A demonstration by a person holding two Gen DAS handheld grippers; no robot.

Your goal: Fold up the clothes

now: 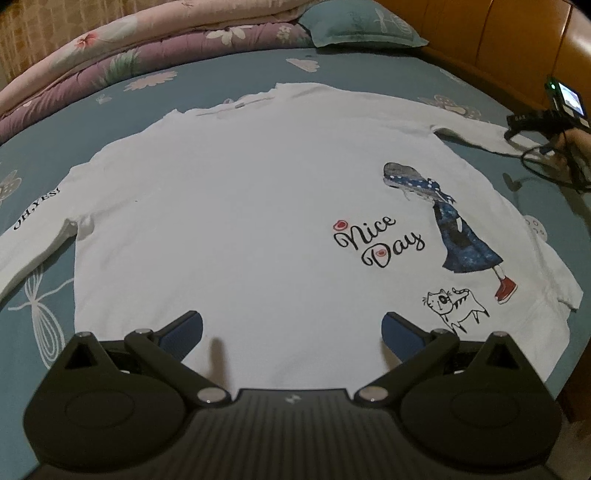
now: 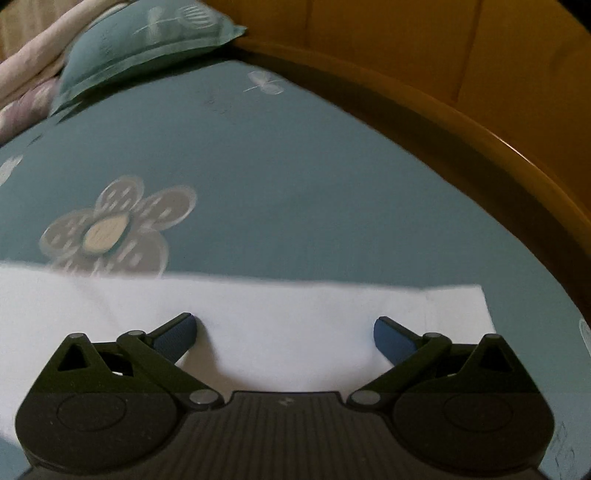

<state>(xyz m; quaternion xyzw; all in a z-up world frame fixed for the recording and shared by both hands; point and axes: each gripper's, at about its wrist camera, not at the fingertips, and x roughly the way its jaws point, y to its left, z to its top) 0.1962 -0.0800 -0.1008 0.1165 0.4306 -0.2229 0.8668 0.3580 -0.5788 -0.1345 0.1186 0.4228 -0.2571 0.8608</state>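
Observation:
A white long-sleeved shirt [image 1: 240, 206] lies flat, front up, on the teal bed sheet [image 1: 229, 70]. It bears a "Nice Day" print, a girl in a blue dress and a cat. My left gripper [image 1: 291, 328] hovers open over the shirt's hem, nothing between its blue pads. The left sleeve [image 1: 33, 229] with black lettering runs off the left edge. The right sleeve [image 2: 295, 310] stretches across the right wrist view, its cuff at the right. My right gripper [image 2: 283, 332] stands open just above that sleeve near the cuff; from the left wrist view it appears at far right as a dark device [image 1: 554, 114].
A folded floral quilt [image 1: 110, 55] and a teal pillow [image 1: 362, 26] lie at the back of the bed. A wooden headboard [image 2: 461, 74] curves along the right side, close to the sleeve's cuff. A hand [image 1: 576, 144] and black cables show at the far right.

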